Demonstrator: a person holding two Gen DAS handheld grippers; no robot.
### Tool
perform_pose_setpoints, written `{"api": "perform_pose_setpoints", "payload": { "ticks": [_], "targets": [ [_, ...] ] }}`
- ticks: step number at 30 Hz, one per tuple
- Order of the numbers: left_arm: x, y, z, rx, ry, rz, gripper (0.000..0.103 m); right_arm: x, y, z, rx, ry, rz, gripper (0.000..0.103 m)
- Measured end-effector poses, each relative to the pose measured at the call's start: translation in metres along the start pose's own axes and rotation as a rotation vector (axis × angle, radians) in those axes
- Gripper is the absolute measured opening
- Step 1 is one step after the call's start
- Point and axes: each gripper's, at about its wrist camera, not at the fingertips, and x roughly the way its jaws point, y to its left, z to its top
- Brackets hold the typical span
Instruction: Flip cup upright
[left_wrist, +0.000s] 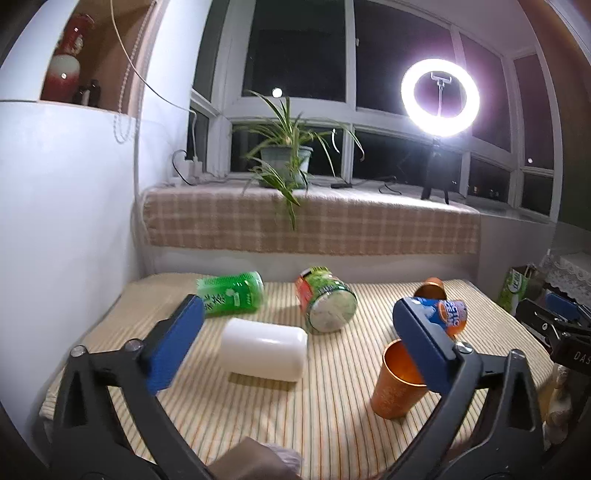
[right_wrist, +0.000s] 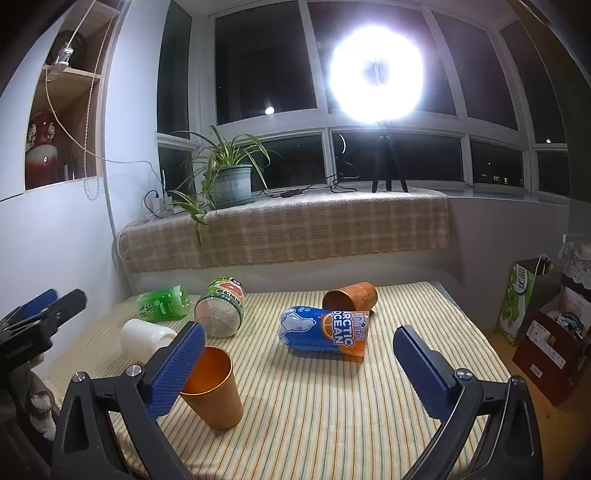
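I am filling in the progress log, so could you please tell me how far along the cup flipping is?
Done: one orange metal cup stands upright near the front of the striped table mat. In hand: nothing; the left tool and right tool are both open and empty. Left: the second orange metal cup lies on its side at the back, as does the white plastic cup.

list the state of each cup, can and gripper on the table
near orange cup: upright
far orange cup: on its side
blue can: on its side
white cup: on its side
green bottle: on its side
left gripper: jaws open
right gripper: jaws open
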Motion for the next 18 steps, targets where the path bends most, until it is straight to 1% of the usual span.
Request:
{"api": "perform_pose_setpoints", "payload": {
  "ticks": [5, 18],
  "targets": [
    [-0.0031, 0.0023, 0.0017, -0.014, -0.017, 0.017, 0.103, 0.0003, -0.0014, 0.0005, 0.006, -0.013, -0.021, 0.103],
    [-0.0047, 0.0016, -0.0004, -0.001, -0.011, 0.023, 0.103, -0.0003, -0.001, -0.0009, -0.003, -0.012, -0.028, 0.103]
  ]
}}
